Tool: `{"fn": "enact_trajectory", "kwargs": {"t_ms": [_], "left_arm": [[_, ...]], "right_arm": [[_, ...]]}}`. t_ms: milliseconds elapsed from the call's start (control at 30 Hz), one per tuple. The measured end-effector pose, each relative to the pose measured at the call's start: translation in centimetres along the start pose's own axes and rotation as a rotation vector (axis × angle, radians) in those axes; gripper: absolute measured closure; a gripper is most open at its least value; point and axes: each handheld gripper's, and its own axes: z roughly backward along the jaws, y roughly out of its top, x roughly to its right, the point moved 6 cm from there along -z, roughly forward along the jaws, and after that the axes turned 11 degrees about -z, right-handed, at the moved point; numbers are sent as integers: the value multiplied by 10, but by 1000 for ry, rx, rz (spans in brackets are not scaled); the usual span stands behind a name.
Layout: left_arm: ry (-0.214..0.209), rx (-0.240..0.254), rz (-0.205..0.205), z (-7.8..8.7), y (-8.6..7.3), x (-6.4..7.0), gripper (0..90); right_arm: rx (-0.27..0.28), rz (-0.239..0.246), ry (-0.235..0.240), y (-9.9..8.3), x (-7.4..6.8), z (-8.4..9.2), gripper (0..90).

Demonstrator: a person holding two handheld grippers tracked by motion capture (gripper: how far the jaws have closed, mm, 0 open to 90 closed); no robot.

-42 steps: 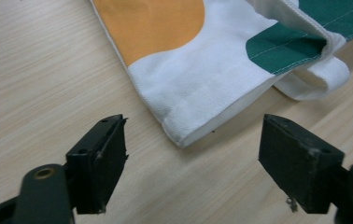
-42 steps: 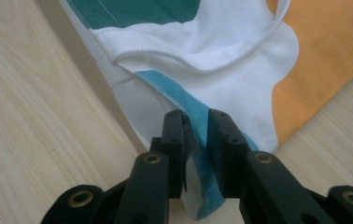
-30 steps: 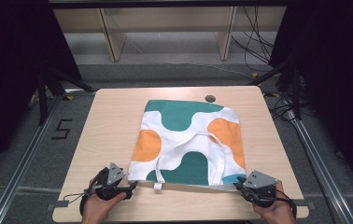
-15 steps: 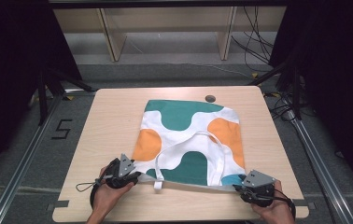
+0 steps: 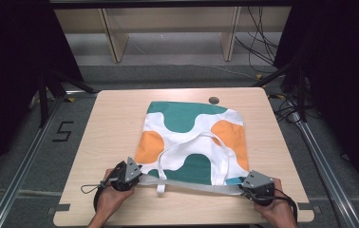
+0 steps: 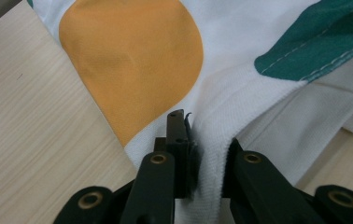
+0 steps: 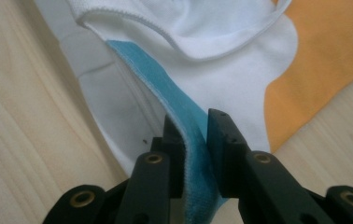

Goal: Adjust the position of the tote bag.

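Observation:
A flat cloth bag (image 5: 192,137) printed in green, orange and white lies on the wooden table (image 5: 116,118), its white handles (image 5: 194,142) looped over it. My left gripper (image 5: 137,178) is at the bag's near left corner. Its jaws have just been closing and now pinch the white hem (image 6: 212,154) beside an orange patch (image 6: 132,56). My right gripper (image 5: 244,185) is at the near right corner. Its jaws have also just been closing and clamp the light blue edge strip (image 7: 165,79) of the bag. The near hem runs taut between the two grippers.
A small dark round hole (image 5: 213,100) sits in the table near its far edge. Bare wood lies left and right of the bag. Beyond the table stand a low wooden shelf (image 5: 168,28), floor rails (image 5: 25,156) and cables (image 5: 263,42).
My left gripper moved right from the bare table onto the bag's near left corner and closed on the hem. The right gripper stayed at the near right corner.

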Motion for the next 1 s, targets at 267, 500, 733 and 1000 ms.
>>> {"fn": "enact_trajectory", "kwargs": {"t_ms": [267,500,733,1000], "left_arm": [[-53,42,7,22,8,17,835],[-41,104,52,35,14,20,839],[-16,173,84,49,25,14,842],[25,241,91,68,40,7,843]], "right_arm": [[112,-86,-3,2,12,18,835],[188,-123,-15,8,14,30,861],[253,-155,6,14,13,42,871],[320,-163,7,24,16,54,876]]}}
